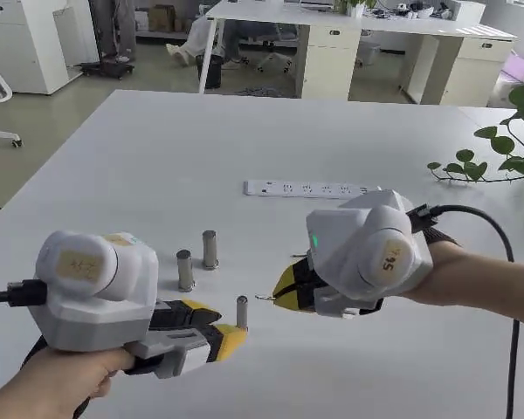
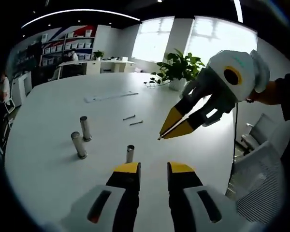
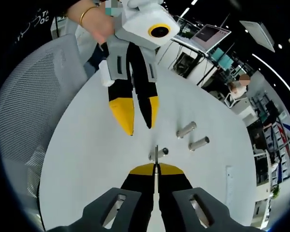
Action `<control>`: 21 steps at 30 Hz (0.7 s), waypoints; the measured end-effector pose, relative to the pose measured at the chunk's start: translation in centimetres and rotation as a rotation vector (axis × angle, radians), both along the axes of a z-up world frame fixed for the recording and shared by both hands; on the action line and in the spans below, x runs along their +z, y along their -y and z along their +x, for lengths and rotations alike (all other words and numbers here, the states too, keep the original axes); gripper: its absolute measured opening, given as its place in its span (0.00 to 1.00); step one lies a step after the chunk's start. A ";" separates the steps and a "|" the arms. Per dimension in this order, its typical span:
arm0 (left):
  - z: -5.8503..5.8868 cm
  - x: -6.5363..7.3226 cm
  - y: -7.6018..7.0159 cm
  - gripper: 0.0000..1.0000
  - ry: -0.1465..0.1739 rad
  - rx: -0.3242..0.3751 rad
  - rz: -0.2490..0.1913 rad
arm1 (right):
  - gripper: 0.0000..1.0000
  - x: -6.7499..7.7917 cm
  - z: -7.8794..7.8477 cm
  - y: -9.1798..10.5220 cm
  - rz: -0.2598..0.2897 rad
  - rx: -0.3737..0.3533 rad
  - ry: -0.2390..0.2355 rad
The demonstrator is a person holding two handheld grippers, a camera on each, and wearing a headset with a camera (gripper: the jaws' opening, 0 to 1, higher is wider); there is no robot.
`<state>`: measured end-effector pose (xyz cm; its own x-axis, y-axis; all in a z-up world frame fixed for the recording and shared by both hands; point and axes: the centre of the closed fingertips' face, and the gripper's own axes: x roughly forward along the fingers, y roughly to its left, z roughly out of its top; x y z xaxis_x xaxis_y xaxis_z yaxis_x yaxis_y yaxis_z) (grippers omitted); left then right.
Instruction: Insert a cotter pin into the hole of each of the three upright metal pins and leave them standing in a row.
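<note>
Right tongs point(image 3: 156, 170) clamp a cotter pin point(image 3: 156, 149) just beside the front metal pin point(image 3: 162, 152). Left tongs point(image 2: 153, 170) parted, empty, close by. Two other metal pins point(image 3: 186, 129) upright on tabletop point(image 3: 96, 145)

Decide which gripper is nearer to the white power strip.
Right. The right gripper hovers just on the person's side of the power strip; the left gripper is farther off, left of the nearest metal pin.
</note>
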<state>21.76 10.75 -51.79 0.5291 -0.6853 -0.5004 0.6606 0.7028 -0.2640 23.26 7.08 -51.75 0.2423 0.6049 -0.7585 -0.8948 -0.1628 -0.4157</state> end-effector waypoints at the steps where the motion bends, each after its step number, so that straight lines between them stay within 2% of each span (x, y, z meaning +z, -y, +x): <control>1: 0.0 0.1 0.1 0.18 -0.014 0.008 -0.018 | 0.00 0.0 -0.2 -0.1 0.001 0.005 0.002; 7: -0.2 0.4 0.7 0.11 -0.062 0.023 -0.079 | 0.00 0.2 -1.3 -0.6 0.000 0.040 0.010; 9: -0.3 0.6 1.0 0.08 -0.071 0.025 -0.095 | 0.00 0.2 -1.5 -0.7 0.003 0.043 0.009; 21: -0.5 1.0 2.1 0.06 -0.109 0.024 -0.163 | 0.00 0.4 -2.1 -1.1 0.011 0.064 0.012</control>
<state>21.27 8.63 -50.75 0.4951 -0.7495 -0.4395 0.6051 0.6604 -0.4446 21.21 8.19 -51.40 0.2120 0.6276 -0.7491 -0.8779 -0.2145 -0.4281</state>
